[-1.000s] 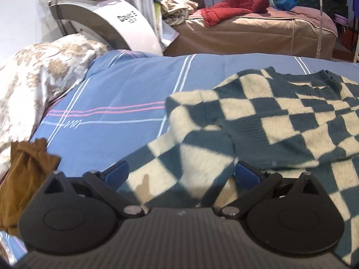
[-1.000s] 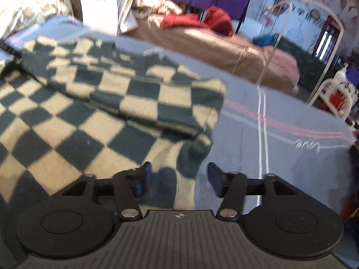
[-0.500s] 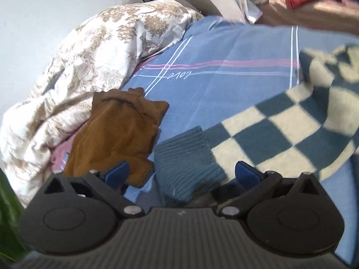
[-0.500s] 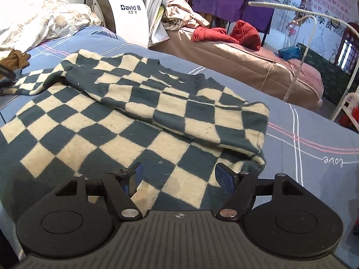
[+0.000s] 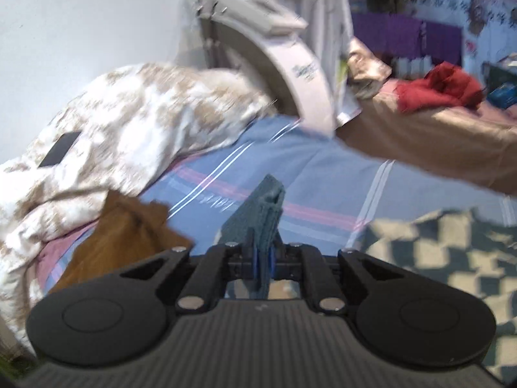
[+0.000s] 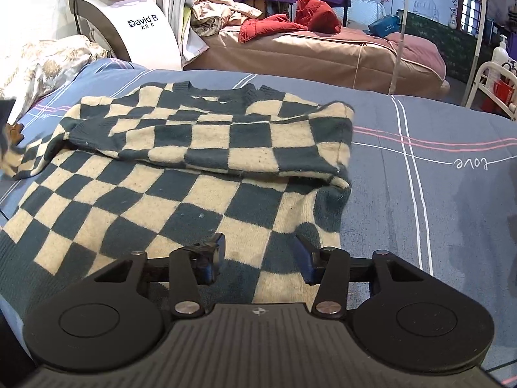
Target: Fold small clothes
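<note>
A dark teal and cream checkered sweater (image 6: 181, 174) lies on the blue striped bedsheet (image 6: 436, 194), its right sleeve folded across the chest. My left gripper (image 5: 263, 258) is shut on the sweater's teal sleeve cuff (image 5: 261, 216), which stands up between the pads above the sheet. The sweater body shows at the right of the left wrist view (image 5: 452, 252). My right gripper (image 6: 260, 255) is open and empty, just above the sweater's lower hem.
A brown garment (image 5: 119, 236) lies left of the cuff, beside a floral duvet (image 5: 113, 135). A white machine (image 6: 129, 22) stands behind the bed. A tan bed (image 6: 323, 48) with red clothes (image 6: 290, 19) lies beyond. A white chair (image 6: 494, 80) stands far right.
My left gripper closed on the sleeve cuff and lifted it off the sheet. My right gripper drew back toward the hem and stays open.
</note>
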The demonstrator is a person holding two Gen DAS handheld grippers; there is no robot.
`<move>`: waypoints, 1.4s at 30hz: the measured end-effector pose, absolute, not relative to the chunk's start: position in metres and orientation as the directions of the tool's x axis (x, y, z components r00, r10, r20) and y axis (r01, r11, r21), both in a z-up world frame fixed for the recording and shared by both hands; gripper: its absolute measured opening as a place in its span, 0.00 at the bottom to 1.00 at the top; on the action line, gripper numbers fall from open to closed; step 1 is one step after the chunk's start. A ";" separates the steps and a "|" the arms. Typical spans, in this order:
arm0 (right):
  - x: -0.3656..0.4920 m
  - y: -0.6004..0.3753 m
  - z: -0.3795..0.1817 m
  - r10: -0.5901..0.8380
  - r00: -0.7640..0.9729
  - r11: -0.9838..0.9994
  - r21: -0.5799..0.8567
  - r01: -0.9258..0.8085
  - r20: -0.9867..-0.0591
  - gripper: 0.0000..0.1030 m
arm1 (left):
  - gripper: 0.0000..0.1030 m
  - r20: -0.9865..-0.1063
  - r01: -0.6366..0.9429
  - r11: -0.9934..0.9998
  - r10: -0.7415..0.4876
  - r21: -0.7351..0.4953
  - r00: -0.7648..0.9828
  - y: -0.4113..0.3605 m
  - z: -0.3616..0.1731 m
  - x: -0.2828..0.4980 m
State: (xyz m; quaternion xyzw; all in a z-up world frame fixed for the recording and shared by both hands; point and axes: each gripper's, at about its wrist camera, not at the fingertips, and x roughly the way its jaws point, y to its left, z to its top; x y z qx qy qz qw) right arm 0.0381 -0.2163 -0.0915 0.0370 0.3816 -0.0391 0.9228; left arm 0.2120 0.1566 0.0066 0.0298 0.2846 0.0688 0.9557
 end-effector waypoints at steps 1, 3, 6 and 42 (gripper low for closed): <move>0.038 -0.216 -0.091 -0.041 0.708 0.994 0.043 0.100 -0.705 0.75 | 0.06 -0.513 -0.041 0.997 0.069 0.066 0.855 0.130 0.022 0.211; 0.038 -0.217 -0.087 -0.036 0.716 0.994 0.052 0.100 -0.697 0.75 | 0.06 -0.494 0.117 0.993 -0.103 -0.002 0.864 0.076 0.041 0.208; 0.036 -0.219 -0.079 -0.032 0.743 0.993 0.062 0.099 -0.669 0.72 | 0.10 -0.483 0.357 0.926 -0.370 -0.123 0.794 -0.016 0.040 0.194; 0.207 -0.294 -0.123 0.208 0.712 0.871 0.458 0.177 -0.671 0.12 | 1.00 -0.727 0.268 0.963 -0.167 0.025 0.666 0.029 -0.096 0.177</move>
